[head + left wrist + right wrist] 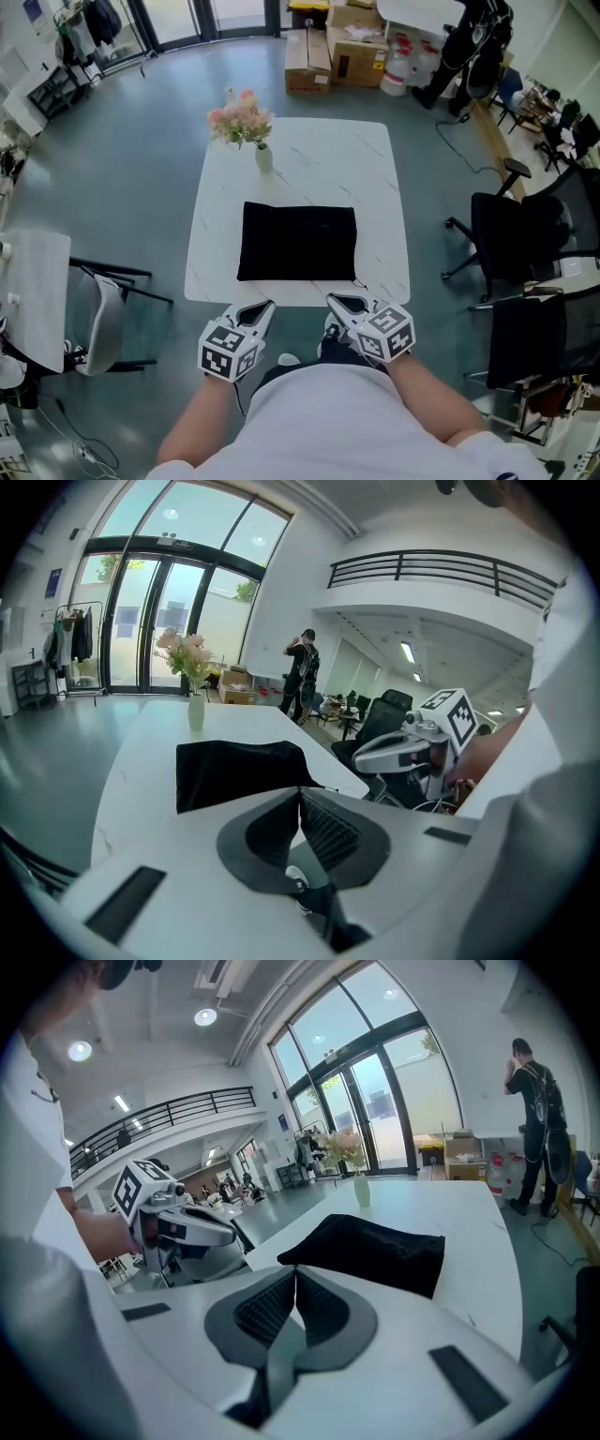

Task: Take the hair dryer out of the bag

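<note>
left gripper (260, 309) and right gripper (337, 302) sit low in the frame, just short of the near edge of the white marble-look table (380, 178). both jaw pairs are pressed together with nothing between them, clear in each gripper view. neither touches anything.

the flat black fabric bag (298, 242) lies mid-table, just beyond the jaw tips. the hair dryer isn't visible anywhere. it's likely inside the bag, but i can't confirm that.

the step in hand looks like the approach to the bag. to do it well, part the jaws before arriving and find the bag's mouth first. i can't tell which side it opens on. a thin cord-like bit shows at its lower right corner, too small to be sure of. probably one gripper pins or lifts the fabric while the other goes in. the soft cloth may bunch or slide on the smooth top.

behind the bag, a small pale vase with pink flowers (262, 155) stands upper left on the table, well apart. it's a risk only if the bag gets shoved far. nothing blocks the path.

further off are black office chairs (520, 234) at right, cardboard boxes (323, 52) top centre, and a person in dark clothes (469, 42) top right.
</note>
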`<act>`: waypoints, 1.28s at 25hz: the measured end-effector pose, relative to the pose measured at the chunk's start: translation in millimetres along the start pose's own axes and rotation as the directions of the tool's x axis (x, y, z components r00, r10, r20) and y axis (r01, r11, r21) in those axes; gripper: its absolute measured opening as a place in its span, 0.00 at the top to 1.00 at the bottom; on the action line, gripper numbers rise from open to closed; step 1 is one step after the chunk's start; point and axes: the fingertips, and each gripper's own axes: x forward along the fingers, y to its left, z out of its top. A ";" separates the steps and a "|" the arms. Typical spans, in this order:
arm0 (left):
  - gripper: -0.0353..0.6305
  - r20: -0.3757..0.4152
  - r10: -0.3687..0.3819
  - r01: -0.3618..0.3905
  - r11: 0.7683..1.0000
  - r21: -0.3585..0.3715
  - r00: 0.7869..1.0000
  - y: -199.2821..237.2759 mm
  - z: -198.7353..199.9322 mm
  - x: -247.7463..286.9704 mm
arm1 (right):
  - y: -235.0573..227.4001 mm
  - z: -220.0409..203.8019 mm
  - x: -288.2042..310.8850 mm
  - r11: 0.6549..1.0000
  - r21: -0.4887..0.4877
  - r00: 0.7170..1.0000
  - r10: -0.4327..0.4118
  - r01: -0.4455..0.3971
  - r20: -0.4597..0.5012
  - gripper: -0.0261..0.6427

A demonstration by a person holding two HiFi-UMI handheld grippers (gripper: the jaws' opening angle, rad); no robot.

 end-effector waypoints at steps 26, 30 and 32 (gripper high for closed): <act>0.92 -0.163 0.321 -0.320 0.947 0.034 0.933 170.8 46.9 76.5 | -106.7 45.4 39.7 0.998 -0.016 0.999 0.052 -0.052 0.001 0.94; 0.82 -0.227 0.240 -0.263 0.961 -0.080 0.944 207.1 22.1 95.8 | -102.6 55.3 49.4 1.000 0.010 1.000 0.002 -0.003 0.029 0.94; 0.72 -0.248 0.183 -0.225 0.962 -0.154 0.951 220.3 10.6 104.5 | -100.5 58.3 53.4 0.999 0.028 0.999 -0.027 0.026 0.037 0.94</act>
